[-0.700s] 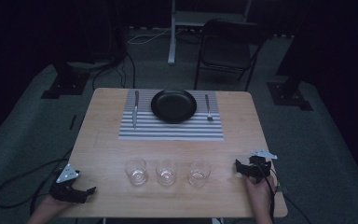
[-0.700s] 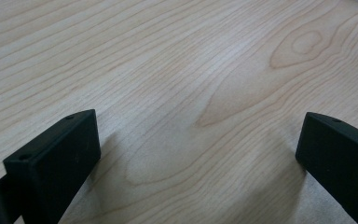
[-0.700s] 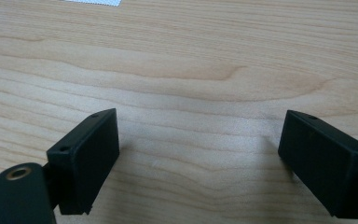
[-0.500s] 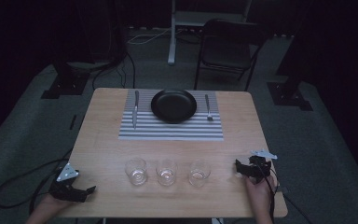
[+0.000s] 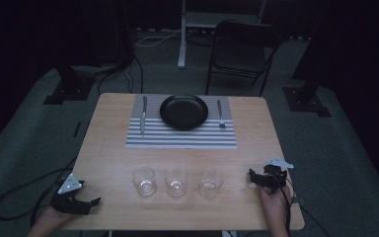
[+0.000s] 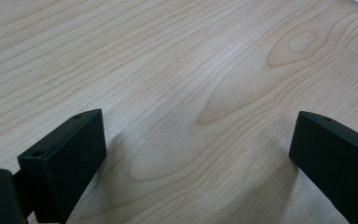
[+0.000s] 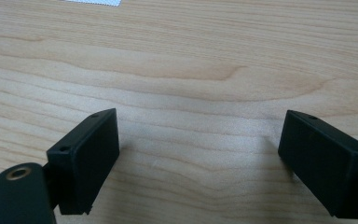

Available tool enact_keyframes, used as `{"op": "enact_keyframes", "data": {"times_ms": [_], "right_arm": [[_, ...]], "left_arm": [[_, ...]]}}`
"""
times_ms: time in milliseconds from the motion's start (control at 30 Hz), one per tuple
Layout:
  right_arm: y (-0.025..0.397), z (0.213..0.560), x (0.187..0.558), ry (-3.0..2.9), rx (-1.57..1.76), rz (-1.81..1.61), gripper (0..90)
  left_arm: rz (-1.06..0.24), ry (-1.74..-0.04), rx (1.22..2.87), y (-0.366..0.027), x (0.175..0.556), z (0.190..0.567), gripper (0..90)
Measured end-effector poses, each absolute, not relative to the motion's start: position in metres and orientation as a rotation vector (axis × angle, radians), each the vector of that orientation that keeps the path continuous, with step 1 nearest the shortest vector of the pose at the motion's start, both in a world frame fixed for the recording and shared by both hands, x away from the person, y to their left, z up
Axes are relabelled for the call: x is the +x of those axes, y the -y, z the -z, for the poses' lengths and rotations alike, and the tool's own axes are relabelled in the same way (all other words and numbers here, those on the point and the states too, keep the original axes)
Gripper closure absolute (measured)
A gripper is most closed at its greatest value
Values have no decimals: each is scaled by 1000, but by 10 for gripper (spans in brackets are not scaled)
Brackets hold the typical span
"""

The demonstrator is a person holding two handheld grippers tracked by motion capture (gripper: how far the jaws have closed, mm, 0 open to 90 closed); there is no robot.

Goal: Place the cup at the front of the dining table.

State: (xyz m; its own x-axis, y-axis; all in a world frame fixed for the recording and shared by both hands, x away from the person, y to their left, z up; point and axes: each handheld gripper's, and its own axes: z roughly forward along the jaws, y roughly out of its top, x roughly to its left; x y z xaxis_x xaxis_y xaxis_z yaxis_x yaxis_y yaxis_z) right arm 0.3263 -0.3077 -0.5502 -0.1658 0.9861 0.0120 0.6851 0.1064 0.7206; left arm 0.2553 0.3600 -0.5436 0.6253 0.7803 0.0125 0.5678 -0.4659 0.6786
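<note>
While both tongs (image 5: 94, 201) (image 5: 251, 175) gape empty, three glasses (image 5: 176, 182) stand between them

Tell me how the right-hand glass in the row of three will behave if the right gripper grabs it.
The right-hand glass looks clear and thin-walled, so probably fragile and slippery. It is short and wide, so unlikely to tip. It seems empty, so likely light. The right gripper is open beside it on the table.

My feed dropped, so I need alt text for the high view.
Three empty glasses stand in a row near the front of a wooden table, with the left claw and right claw resting open at either side. Behind them a striped mat holds a black plate, a knife and a fork.
</note>
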Motion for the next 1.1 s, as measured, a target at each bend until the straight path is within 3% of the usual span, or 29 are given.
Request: {"op": "enact_keyframes", "data": {"times_ms": [200,1100], "right_arm": [[308,550,326,-1910,1624,-824,118],[308,550,326,-1910,1625,-824,118]], "left_arm": [[-364,-1049,2196,-357,256,541,42],[-329,-866,2189,-317,258,529,54]]}}
